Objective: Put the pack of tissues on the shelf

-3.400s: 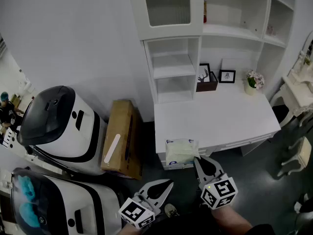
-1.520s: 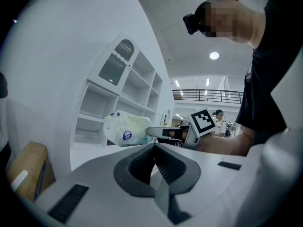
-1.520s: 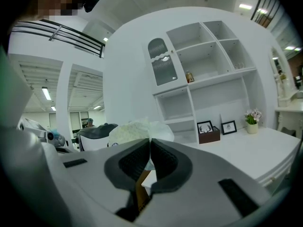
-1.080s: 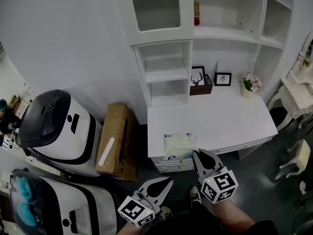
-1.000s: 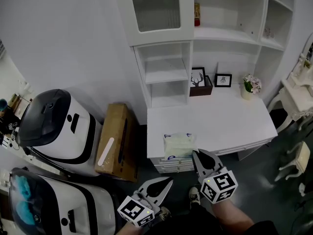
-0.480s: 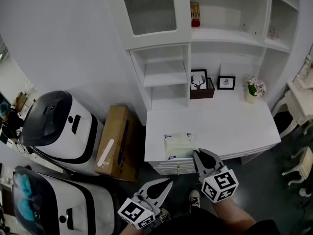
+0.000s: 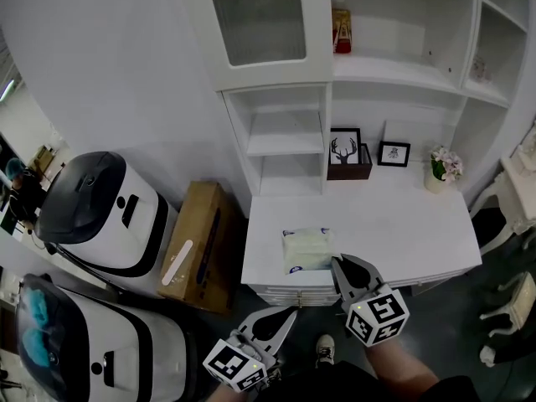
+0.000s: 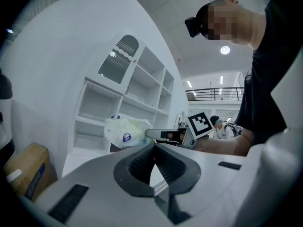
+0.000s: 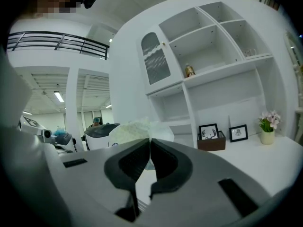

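The pack of tissues (image 7: 307,248) is pale green-white in clear wrap with a blue label. It hangs above the front left part of the white desk (image 7: 402,224). My right gripper (image 7: 337,263) is shut on its near right edge. In the right gripper view the pack (image 9: 132,129) bulges just past the closed jaws. The left gripper view shows the pack (image 8: 124,130) held up in front of the white shelf unit (image 7: 285,128). My left gripper (image 7: 291,313) hangs lower, left of the right one, shut and holding nothing.
Two small framed pictures (image 7: 345,146) and a brown box stand at the desk's back, with a flower pot (image 7: 439,167) on the right. A red-orange carton (image 7: 341,19) sits on an upper shelf. A cardboard box (image 7: 194,245) and two white-and-black machines (image 7: 96,216) stand to the left.
The view has drawn closer to the shelf unit. The pack, still in the right gripper, has gone from the desk's front edge to over its top. The left gripper holds its place.
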Demonstrator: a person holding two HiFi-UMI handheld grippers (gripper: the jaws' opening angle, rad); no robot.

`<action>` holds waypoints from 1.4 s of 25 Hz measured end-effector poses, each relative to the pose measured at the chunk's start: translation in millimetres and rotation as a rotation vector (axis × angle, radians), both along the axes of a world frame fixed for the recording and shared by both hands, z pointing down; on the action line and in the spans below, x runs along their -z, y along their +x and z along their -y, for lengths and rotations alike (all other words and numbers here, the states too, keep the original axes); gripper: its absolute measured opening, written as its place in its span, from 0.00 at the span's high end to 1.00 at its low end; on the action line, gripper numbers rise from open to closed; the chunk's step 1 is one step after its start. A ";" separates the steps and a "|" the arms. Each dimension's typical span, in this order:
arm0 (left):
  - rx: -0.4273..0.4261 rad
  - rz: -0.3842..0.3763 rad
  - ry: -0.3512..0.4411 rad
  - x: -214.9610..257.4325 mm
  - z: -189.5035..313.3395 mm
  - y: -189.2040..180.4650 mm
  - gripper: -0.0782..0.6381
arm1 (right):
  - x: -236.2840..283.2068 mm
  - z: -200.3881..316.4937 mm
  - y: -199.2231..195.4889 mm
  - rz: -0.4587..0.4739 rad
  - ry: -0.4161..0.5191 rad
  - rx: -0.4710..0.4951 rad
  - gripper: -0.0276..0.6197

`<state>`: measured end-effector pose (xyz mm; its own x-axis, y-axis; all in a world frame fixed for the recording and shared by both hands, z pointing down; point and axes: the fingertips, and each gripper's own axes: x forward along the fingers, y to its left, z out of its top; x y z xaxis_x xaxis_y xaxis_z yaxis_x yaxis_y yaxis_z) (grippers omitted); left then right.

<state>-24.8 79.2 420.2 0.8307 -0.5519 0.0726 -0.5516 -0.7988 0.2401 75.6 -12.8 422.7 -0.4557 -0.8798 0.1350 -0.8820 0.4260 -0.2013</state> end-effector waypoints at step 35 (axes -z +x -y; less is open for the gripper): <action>0.160 0.054 0.001 5.3 25.2 38.6 0.88 | 5.2 51.3 39.4 0.050 0.006 0.114 0.94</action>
<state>13.8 54.0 414.9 0.7271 -0.6770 0.1143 -0.6840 -0.6999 0.2055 115.0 -64.1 417.5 -0.5592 -0.8225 0.1041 -0.8165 0.5246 -0.2410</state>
